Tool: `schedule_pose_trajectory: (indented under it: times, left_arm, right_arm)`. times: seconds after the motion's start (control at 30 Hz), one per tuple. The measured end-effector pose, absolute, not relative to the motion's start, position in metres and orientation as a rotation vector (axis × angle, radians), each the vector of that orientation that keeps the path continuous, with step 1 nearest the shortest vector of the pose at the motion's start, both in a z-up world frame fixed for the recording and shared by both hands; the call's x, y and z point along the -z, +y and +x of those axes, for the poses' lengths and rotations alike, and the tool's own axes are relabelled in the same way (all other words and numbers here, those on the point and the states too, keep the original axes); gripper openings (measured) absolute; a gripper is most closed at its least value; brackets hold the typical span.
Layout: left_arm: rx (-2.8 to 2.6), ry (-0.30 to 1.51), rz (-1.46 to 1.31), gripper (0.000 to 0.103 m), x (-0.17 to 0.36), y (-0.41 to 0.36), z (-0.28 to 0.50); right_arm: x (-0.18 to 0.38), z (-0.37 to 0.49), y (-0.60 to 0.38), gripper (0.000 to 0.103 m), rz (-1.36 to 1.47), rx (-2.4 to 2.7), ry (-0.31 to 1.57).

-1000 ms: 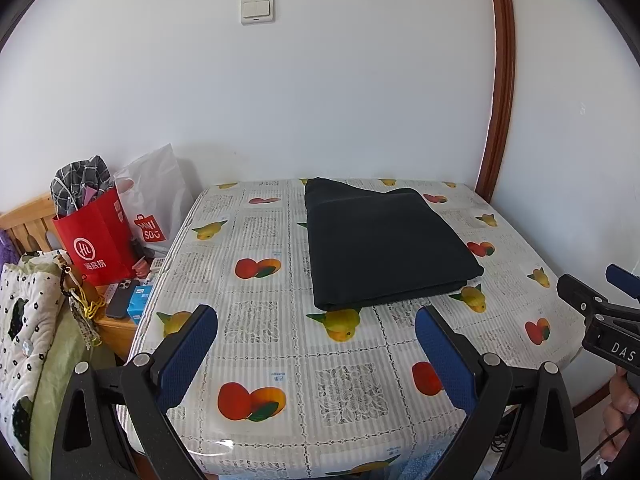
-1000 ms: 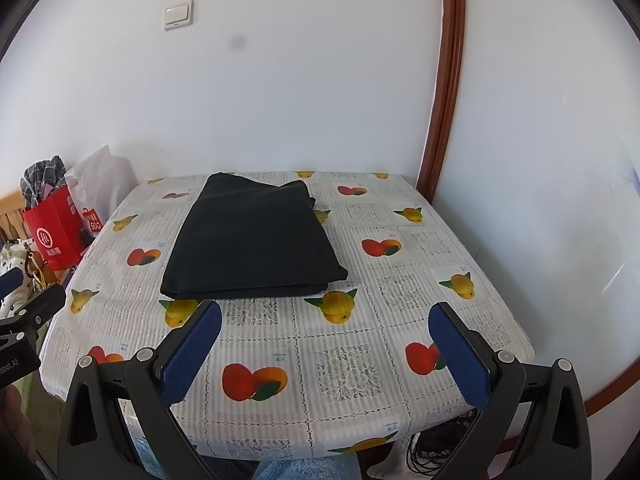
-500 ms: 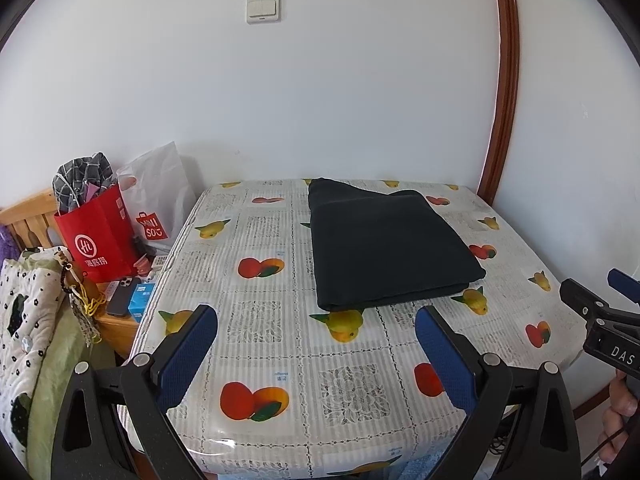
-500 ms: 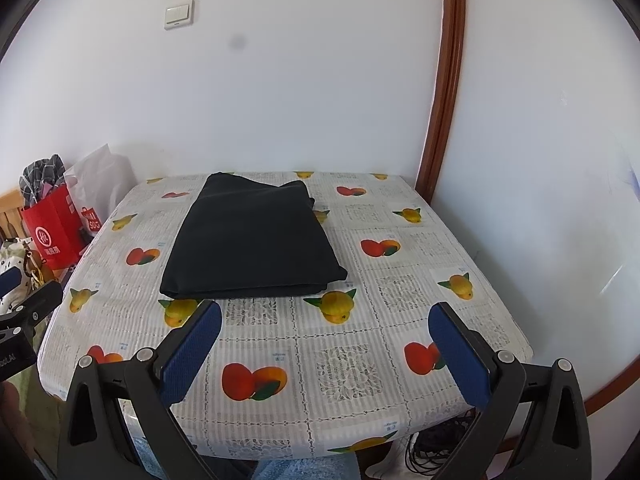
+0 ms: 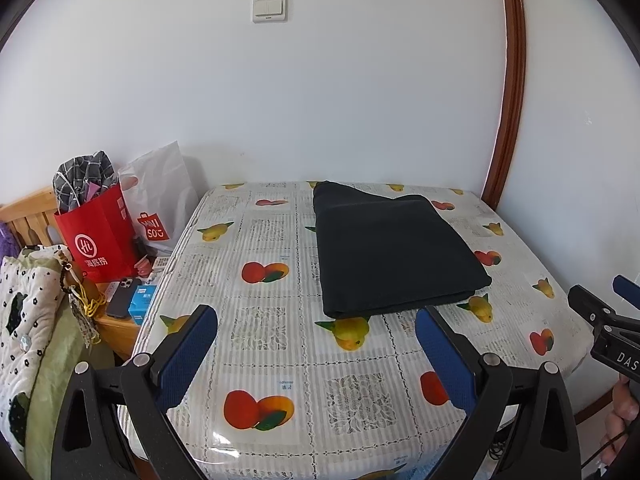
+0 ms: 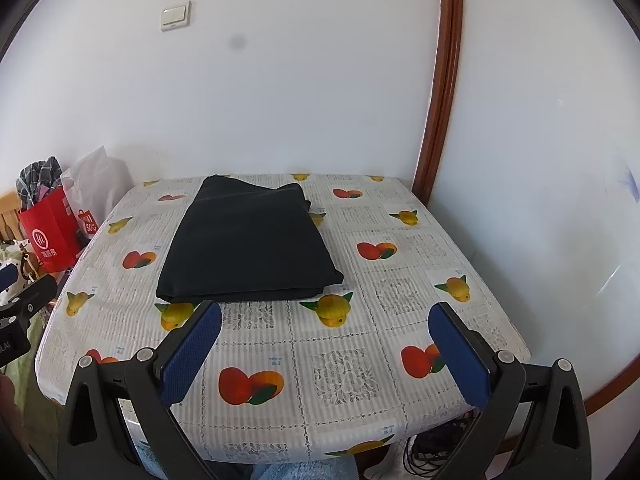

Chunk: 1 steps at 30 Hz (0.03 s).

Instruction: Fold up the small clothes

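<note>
A dark cloth [image 5: 394, 252] lies folded flat in a neat block on the table [image 5: 280, 364], a bit right of the middle of the left wrist view and toward the far wall. In the right wrist view the same dark cloth [image 6: 248, 244] sits a bit left of the middle. The table has a cover with pictures of fruit on it. The left gripper [image 5: 316, 344] is at the bottom of its view, with its two blue pads wide apart and nothing between them. The right gripper [image 6: 326, 338] is at the bottom of its view too, also wide open and holding nothing. Both claws are near the front edge of the table, apart from the cloth. At the left of the left wrist view a red bag [image 5: 98, 236] stands beside a white bag [image 5: 160, 200]
</note>
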State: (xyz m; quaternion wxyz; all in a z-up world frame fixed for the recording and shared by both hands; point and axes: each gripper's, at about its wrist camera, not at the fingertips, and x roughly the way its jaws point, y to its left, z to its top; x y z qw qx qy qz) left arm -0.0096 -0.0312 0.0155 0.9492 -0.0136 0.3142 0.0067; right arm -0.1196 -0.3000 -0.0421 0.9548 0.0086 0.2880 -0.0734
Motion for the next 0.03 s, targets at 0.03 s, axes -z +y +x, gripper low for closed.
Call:
schedule_pose_trajectory:
  times: [0.03]
  left_arm:
    - [-0.021,0.636,-0.029,0.1,-0.0144,-0.0302,-0.0071]
  right_arm:
    - [0.0425,-0.118,-0.2989,0.102,0.016,0.145,0.584]
